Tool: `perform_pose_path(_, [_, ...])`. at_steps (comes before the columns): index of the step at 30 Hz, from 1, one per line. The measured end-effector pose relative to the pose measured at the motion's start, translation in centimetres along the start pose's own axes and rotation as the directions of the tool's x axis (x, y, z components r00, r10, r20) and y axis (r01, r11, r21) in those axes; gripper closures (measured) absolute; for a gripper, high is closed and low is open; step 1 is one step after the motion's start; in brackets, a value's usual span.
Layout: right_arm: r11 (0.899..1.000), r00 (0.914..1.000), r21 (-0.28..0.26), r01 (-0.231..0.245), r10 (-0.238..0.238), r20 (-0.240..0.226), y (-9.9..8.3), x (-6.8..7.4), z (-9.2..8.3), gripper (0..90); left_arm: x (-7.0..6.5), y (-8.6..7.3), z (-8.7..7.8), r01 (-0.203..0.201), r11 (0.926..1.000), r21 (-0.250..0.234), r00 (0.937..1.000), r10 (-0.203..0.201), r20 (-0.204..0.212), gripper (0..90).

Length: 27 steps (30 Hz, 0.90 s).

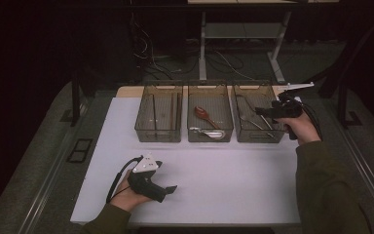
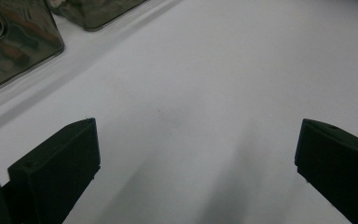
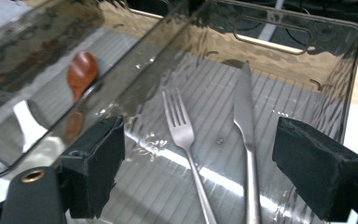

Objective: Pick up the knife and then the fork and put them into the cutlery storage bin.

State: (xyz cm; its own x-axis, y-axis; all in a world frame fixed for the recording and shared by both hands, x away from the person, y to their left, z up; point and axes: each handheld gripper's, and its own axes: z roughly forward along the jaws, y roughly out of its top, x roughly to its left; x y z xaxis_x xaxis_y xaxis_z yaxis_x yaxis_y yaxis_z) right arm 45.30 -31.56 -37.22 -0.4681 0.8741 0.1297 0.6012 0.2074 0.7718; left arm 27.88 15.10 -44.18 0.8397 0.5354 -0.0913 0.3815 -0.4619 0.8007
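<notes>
Right gripper (image 1: 263, 111) hangs over the right bin (image 1: 258, 134), jaws spread wide, nothing between them. Fork (image 3: 182, 135) and knife (image 3: 245, 116) lie side by side on the ribbed floor of that bin, close but apart, handles toward the camera in the right gripper view. Neither pad touches either piece. The bin's clear walls rise all round the cutlery; the near wall stands between the jaws and the table edge.

Left gripper (image 2: 196, 154) rests low on the white table (image 1: 214, 180), well apart from the bins, jaws released and bare table between them.

Surroundings: three clear bins in a row at the far side of the table. Middle bin (image 1: 210, 132) holds a wooden spoon (image 1: 204, 115) and a metal utensil (image 1: 207, 131), type unclear. Left bin (image 1: 158, 131) shows only inner dividers. Middle bin's wall touches or nearly touches the right bin's; the spoon shows through both walls in the right gripper view (image 3: 80, 70).
</notes>
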Motion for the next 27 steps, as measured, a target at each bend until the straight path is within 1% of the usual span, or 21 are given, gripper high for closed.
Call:
perform_pose_path(3, [1.0, 0.9999, -0.025, 0.008, -0.008, -0.006, -0.3, 0.5, -0.7, 16.7, 0.1, 0.0, -0.1, 0.003, 1.0, -0.005, 1.0, -0.003, -0.003, 0.0])
perform_pose_path(7, [0.998, 0.9989, -0.055, 0.005, -0.008, -0.047, -0.9, 1.2, -1.6, 16.7, 0.4, 0.0, -0.1, -0.005, 0.9999, -0.011, 1.0, 0.005, -0.005, 0.0])
perform_pose_path(9, [0.998, 0.9983, -0.066, 0.013, -0.017, -0.056, -1.2, 1.7, -2.0, 16.7, 0.6, -0.2, -0.2, -0.001, 1.0, -0.009, 1.0, 0.001, -0.005, 0.0])
perform_pose_path(13, [0.996, 0.9966, -0.082, 0.024, -0.03, -0.077, -2.1, 2.6, -2.9, 16.7, 0.7, -0.2, -0.5, 0.006, 0.9998, -0.021, 1.0, -0.006, -0.002, 0.0])
perform_pose_path(18, [0.995, 0.995, -0.086, 0.049, -0.056, -0.082, -3.5, 3.6, -3.7, 16.7, 0.7, -0.2, -0.4, 0.006, 0.9997, -0.022, 1.0, -0.006, 0.003, 0.0])
perform_pose_path(21, [0.995, 0.9932, -0.083, 0.047, -0.056, -0.102, -4.5, 4.2, -4.0, 16.7, 0.8, -0.2, -0.5, 0.009, 0.9996, -0.025, 0.9999, -0.009, 0.005, 0.0])
perform_pose_path(25, [0.994, 0.99, -0.086, 0.064, -0.074, -0.12, -5.7, 5.1, -4.3, 16.7, 0.8, -0.2, -0.6, 0.014, 0.9994, -0.03, 0.9999, -0.014, 0.006, 0.0])
perform_pose_path(27, [0.993, 0.9876, -0.079, 0.082, -0.092, -0.127, -6.4, 5.7, -4.4, 16.7, 0.7, -0.3, -0.6, 0.022, 0.9991, -0.035, 0.9997, -0.022, 0.014, 0.0])
